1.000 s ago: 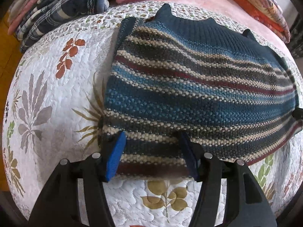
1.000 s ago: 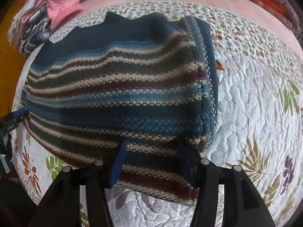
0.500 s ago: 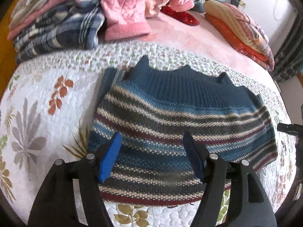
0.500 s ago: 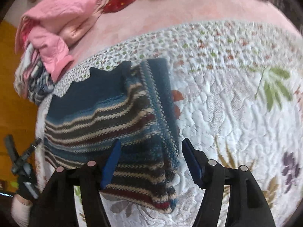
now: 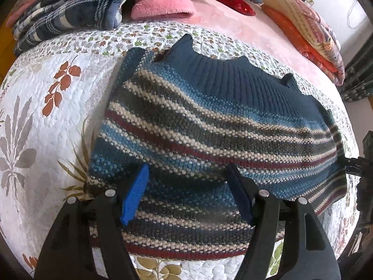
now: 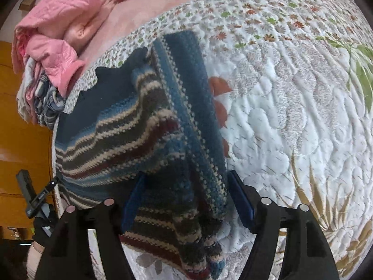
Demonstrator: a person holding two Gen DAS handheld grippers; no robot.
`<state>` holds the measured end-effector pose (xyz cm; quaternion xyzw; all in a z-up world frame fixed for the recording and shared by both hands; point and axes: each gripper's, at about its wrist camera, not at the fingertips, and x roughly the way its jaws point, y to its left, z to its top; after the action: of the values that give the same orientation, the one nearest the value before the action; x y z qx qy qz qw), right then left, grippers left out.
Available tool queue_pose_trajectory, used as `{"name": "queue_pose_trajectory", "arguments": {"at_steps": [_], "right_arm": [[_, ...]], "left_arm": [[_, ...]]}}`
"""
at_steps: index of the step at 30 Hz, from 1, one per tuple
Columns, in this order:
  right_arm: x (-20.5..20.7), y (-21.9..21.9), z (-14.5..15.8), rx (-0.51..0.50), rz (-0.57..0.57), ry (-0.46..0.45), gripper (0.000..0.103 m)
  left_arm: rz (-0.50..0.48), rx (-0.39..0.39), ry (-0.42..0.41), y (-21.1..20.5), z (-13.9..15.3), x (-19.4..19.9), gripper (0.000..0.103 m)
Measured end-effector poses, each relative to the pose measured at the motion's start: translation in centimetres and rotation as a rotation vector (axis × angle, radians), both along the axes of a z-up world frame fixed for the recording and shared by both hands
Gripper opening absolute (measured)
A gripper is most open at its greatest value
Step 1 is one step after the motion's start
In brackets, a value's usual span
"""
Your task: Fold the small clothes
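Note:
A knitted sweater [image 5: 209,126], navy ribbing on top with blue, cream and dark red stripes, lies folded on the white floral quilt [image 5: 46,121]. My left gripper [image 5: 186,170] hovers open over the sweater's near left part, with its blue pads [image 5: 135,193] spread wide. In the right wrist view the same sweater [image 6: 130,126] is rumpled at its right end, and that end's edge lies between the fingers of my right gripper [image 6: 186,176], which is open. The right gripper's tip [image 5: 356,161] shows at the sweater's right end in the left wrist view.
A plaid blue garment [image 5: 70,7] and pink clothes [image 5: 163,0] are piled at the back left. Folded orange and striped blankets [image 5: 303,28] lie at the back right on the pink sheet. Bare quilt [image 6: 291,116] stretches right of the sweater. Orange wooden furniture [image 6: 18,116] stands beyond the bed's left side.
Both grippers pulled back from the sweater, then came closer again. The right gripper has shifted to the sweater's right end, whose edge is now rumpled. Both stayed open.

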<state>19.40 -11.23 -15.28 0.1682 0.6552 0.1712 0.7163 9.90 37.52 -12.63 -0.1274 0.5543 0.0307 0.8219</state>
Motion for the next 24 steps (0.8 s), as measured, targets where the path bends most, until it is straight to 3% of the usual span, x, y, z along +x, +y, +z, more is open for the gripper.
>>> {"name": "queue_pose_trajectory", "arguments": {"at_steps": [2,7,9,13,24], "right_arm": [[0.1,0.6,0.1,-0.007,0.012,-0.018,0.073],[0.4,2.2,0.0,0.018,0.013,-0.030,0.048],[0.6,2.2,0.5,0.070,-0.005,-0.023,0.032],[1.0,2.0,1.7,0.106,-0.009,-0.034,0.029],[0.9,2.0,-0.1,0.073,-0.023,-0.008,0.028]], "left_arm": [[-0.003,0.003,-0.001,0.1,0.0,0.0,0.069],[-0.016,0.016,-0.002,0.0,-0.2,0.1,0.070],[-0.017,0.014,-0.002,0.0,-0.2,0.1,0.070],[-0.022,0.014,-0.003,0.1,-0.3,0.2,0.071],[-0.033,0.017,-0.002,0.1,-0.5,0.3,0.072]]}}
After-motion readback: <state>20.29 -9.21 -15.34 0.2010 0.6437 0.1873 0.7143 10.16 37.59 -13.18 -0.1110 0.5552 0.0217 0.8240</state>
